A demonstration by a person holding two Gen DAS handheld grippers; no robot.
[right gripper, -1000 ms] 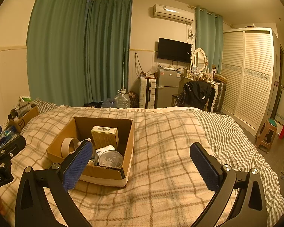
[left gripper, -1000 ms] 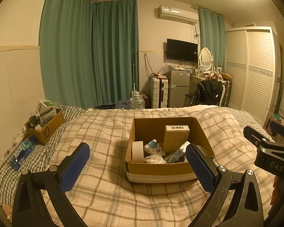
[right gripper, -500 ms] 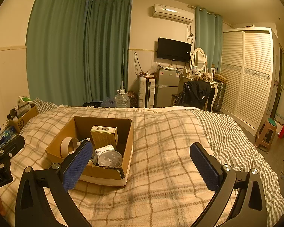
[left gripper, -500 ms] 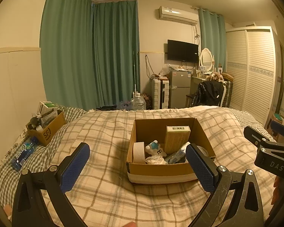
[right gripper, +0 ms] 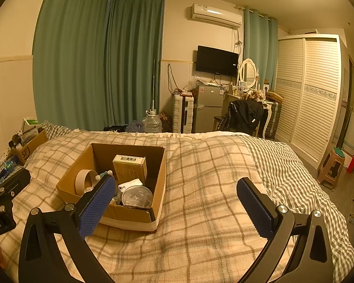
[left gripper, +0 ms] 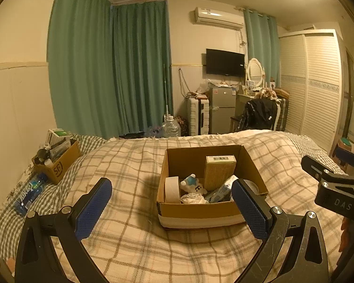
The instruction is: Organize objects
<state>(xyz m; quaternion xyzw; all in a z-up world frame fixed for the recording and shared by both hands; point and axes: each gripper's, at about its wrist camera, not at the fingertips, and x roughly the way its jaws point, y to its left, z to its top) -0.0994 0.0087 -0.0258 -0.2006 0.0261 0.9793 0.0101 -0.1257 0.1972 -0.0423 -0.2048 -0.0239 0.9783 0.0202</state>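
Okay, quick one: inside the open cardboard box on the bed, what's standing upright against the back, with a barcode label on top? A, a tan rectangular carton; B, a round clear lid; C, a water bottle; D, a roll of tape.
A: the tan carton stands upright in the cardboard box, its barcode label facing up.

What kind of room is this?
It looks like a bedroom. There's a big bed with a checked blanket, a wardrobe with sliding doors, and a dressing table mirror beside a TV on the wall.
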